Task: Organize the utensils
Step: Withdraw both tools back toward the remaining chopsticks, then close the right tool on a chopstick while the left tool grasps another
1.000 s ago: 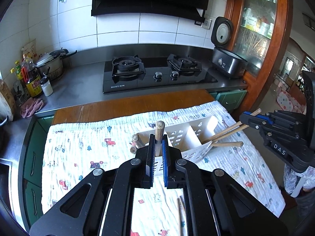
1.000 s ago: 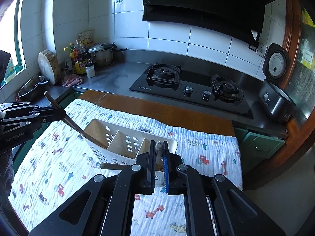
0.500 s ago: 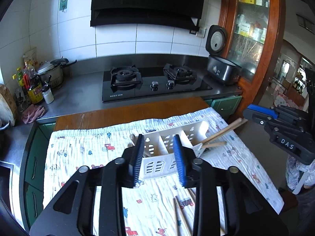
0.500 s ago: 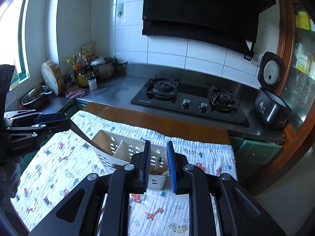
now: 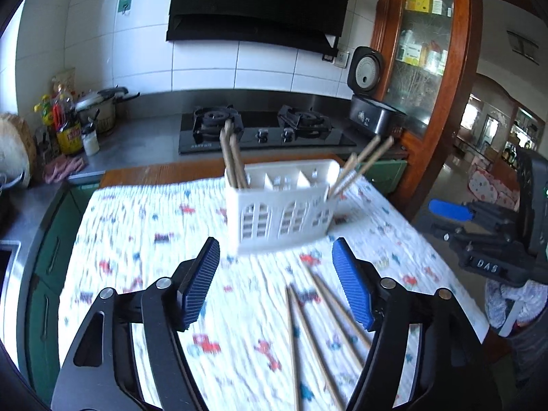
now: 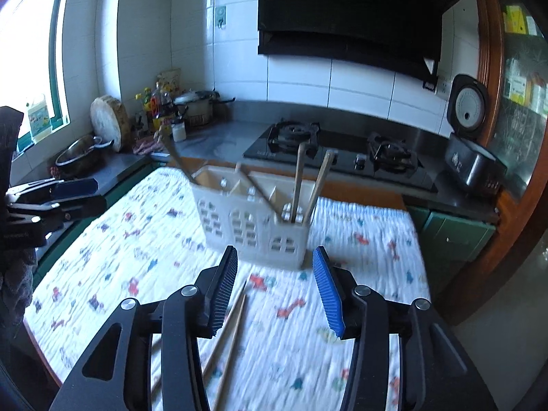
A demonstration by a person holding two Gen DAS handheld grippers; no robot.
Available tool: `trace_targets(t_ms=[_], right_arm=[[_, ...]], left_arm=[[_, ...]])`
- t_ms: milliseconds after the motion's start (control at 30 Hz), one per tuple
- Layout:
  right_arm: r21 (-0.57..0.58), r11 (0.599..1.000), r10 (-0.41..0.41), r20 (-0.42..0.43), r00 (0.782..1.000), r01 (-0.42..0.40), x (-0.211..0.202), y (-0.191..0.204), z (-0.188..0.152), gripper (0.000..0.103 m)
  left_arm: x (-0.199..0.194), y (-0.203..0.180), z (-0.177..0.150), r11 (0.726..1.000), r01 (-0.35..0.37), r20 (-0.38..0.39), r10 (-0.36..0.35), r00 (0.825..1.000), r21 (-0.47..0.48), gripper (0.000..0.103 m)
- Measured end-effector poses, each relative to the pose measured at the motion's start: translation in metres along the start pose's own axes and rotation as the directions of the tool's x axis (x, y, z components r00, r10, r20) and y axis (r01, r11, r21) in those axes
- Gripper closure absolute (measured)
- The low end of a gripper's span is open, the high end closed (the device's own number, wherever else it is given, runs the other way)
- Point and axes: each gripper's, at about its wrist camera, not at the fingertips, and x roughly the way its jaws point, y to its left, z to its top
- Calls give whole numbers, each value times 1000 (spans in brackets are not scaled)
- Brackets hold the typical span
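A white slotted utensil caddy stands upright on the patterned cloth. Wooden-handled utensils stick out of its left end and more out of its right end. In the right wrist view the caddy holds two upright wooden handles. Several loose chopsticks lie on the cloth in front, also in the right wrist view. My left gripper is open and empty, short of the caddy. My right gripper is open and empty, also short of it.
A gas hob, a rice cooker and a pot with bottles stand on the steel counter behind. A wooden cabinet rises at the right. The table edge drops off at the right.
Both grippers let go of the wooden handles, opened wide and pulled back and down from the caddy. The utensils now stand in the caddy.
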Motion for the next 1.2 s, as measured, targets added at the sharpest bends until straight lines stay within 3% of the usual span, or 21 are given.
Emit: trace_targets(t_ms=[233,533,800,1200], right_arm=[[43,999,37,-86,996,-34,12,17,-74,58],[97,994,70,-163,984,-55,22,38,-140,62],[147,986,105,-214,971,-75,35,53,-169,80],[155,987,82,-243,967,-45,51,57,-173,89]], left_arm=[[-1,7,-58,999,-25,-53,22,998,-49,33],[5,16,-120,992,-83,-141,69,988,-93,33],[8,15,-152,988,-118,-187,99,977,-95,33],[14,10,-166,990,-107,-223,84,971,-95,40]])
